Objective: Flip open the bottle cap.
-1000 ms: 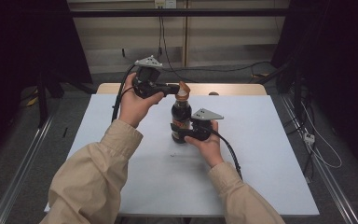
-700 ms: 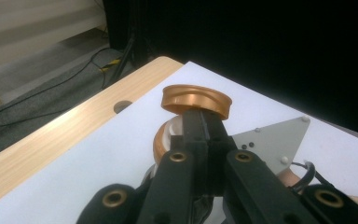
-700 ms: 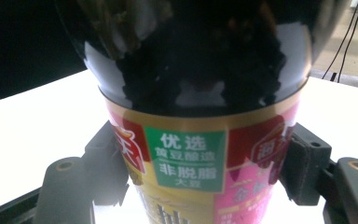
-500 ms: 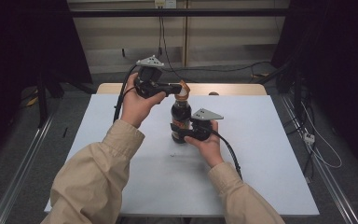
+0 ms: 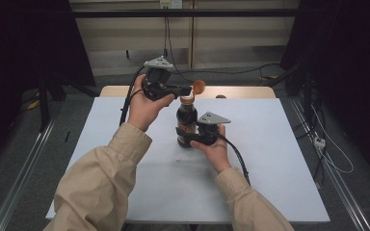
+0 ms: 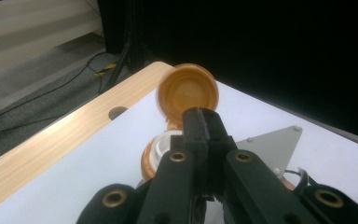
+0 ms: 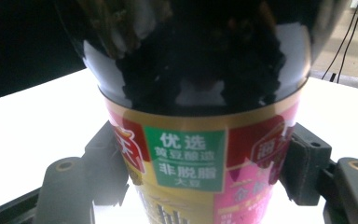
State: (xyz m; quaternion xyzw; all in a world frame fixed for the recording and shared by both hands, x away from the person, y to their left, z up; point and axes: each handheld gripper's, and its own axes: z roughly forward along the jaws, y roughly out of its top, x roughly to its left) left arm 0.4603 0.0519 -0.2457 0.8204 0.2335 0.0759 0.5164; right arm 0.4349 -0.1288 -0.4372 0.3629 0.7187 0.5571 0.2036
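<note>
On the white table (image 5: 270, 168): one dark bottle (image 5: 187, 115), upright, near the middle.

Right gripper (image 5: 185, 137) closed on the low part of the bottle, one pad pressing on each side of the label. A good grip. Hold firm there to stop any tipping or sliding. No harder squeeze, to avoid squirting sauce out of the open top.

Left gripper (image 5: 188, 89) up by the top of the bottle, jaws shut tight together, nothing between them. Tips right at the orange lid (image 5: 199, 87), flipped up on its hinge. Looks like a push job: nudging the lid back with closed tips, not pinching it.

To do it well:
- Push gently on the inside of the lid, up and back, away from the white spout (image 6: 161, 148).
- Go slow near the end, to spare the hinge.
- Stop with the lid resting back by itself.
- Then pull the tips straight away, without bumping the spout or rocking the bottle.
- Let go with the right gripper last of all, and only with the bottle standing flat.
</note>
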